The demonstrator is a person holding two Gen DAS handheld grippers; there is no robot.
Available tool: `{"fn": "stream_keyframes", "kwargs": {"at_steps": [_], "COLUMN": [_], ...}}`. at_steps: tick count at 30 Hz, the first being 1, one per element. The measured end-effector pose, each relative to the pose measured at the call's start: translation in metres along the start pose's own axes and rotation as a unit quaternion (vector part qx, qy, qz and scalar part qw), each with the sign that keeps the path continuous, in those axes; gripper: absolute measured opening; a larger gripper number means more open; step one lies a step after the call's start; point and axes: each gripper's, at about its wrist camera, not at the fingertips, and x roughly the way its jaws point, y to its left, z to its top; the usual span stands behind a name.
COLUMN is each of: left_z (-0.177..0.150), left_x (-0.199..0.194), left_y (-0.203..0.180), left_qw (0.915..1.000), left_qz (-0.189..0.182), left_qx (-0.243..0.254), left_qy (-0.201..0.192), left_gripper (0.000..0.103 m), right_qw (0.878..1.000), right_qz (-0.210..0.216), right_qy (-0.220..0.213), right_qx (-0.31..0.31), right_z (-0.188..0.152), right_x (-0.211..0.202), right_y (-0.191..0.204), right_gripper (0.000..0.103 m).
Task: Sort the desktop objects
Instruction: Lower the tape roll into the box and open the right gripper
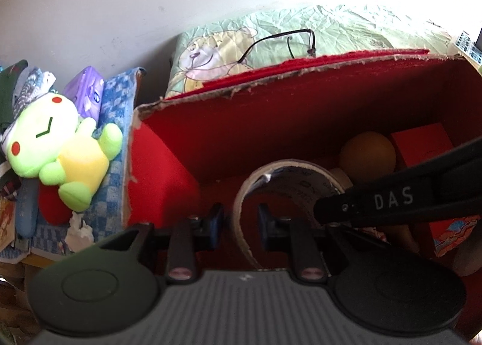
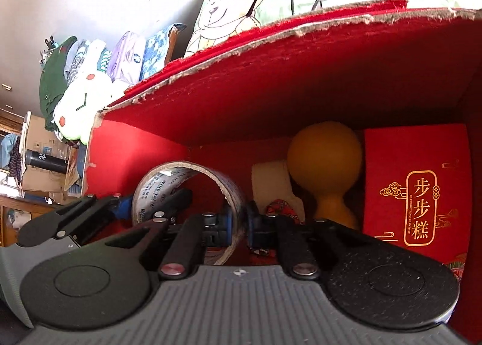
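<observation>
Inside the torn red cardboard box [image 2: 301, 79], the stiff, light brown-cored packing tape roll [image 1: 289, 188] is pinched at its wall by both grippers' jaws; best held there.

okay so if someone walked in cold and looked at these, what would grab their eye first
The big red box with its torn cardboard rim fills both views. Inside it, both grippers' fingers straddle the wall of a roll of tape, beside an orange gourd-shaped thing. Outside, left of the box, lies a bright green plush toy.

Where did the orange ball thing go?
Inside the red box, at the back, right of the tape roll and left of the red packet: the orange gourd.
</observation>
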Motion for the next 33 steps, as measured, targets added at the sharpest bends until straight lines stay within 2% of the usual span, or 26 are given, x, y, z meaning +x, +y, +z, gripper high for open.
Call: {"fn": "stream_keyframes", "kwargs": {"at_steps": [8,11,16,19,27,33], "left_z": [-0.003,-0.004,-0.005,-0.005,-0.005,-0.004], "left_x": [0.0,-0.001,-0.002,-0.002,-0.003,-0.003], "left_y": [0.002,0.003,0.004,0.005,0.005,0.005], "left_qw": [0.9997,0.9993,0.9989,0.9987,0.9985,0.9986], "left_qz": [-0.005,-0.007,-0.012,-0.016,-0.017,-0.023], "left_qx": [-0.013,-0.022,-0.027,-0.031,-0.034,-0.03], "left_qy": [-0.02,-0.028,-0.035,-0.039,-0.041,-0.036], "left_gripper": [0.021,0.03,0.03,0.035,0.036,0.039], "right_qw": [1.0,1.0,0.999,0.999,0.997,0.994], "right_qz": [0.014,0.015,0.018,0.021,0.03,0.045], "right_qy": [-0.008,-0.024,-0.032,-0.036,-0.073,-0.1], "right_qx": [0.01,0.01,0.017,0.02,0.003,0.018], "right_z": [-0.003,-0.004,-0.004,-0.004,-0.008,-0.009], "right_x": [-0.007,-0.011,-0.013,-0.013,-0.026,-0.034], "right_y": [-0.009,-0.009,-0.011,-0.011,-0.01,-0.017], "right_gripper": [0.012,0.015,0.015,0.015,0.015,0.015]}}
